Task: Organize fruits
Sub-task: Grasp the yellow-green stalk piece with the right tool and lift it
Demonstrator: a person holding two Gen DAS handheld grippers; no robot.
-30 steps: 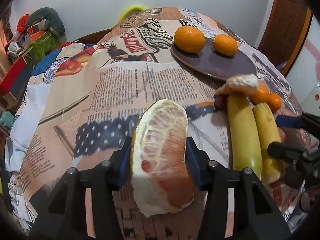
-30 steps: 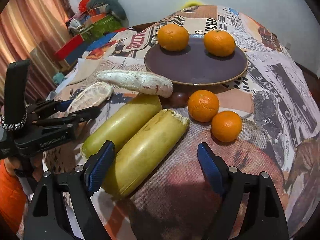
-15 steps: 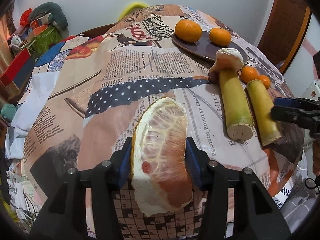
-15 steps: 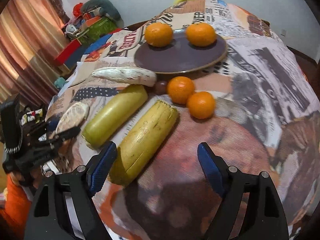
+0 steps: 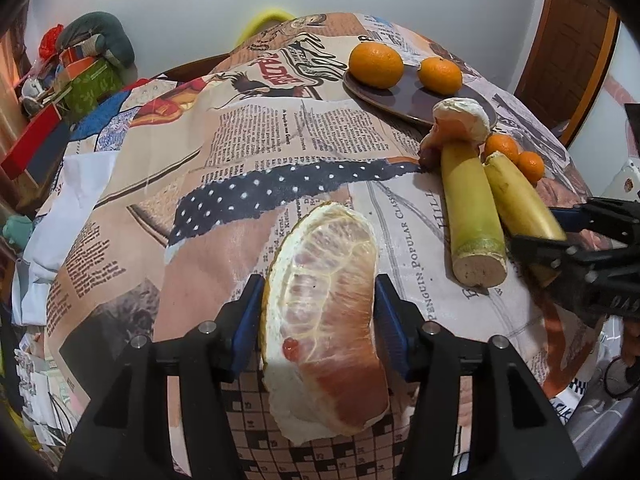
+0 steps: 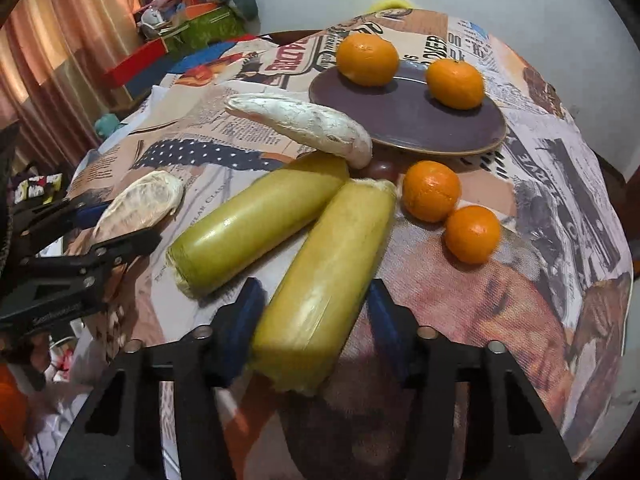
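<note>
Yellow cane (image 6: 320, 276) lay just short of the plate (image 6: 404, 128), long axis running from the right gripper (image 6: 314, 320) up toward it. Those jaws had just been closing across its near end; seat both pads squarely before lifting. Left gripper (image 5: 318, 316) clamped a pomelo wedge (image 5: 324, 312).

A pale, plain wall (image 5: 192, 4) runs behind the counter (image 5: 248, 140), which is draped in a newspaper-print cloth. Far left, pinkish curtains (image 6: 60, 40) hang beside a heap of colourful boxes (image 6: 188, 20). A brown wooden door (image 5: 568, 40) stands right.
</note>
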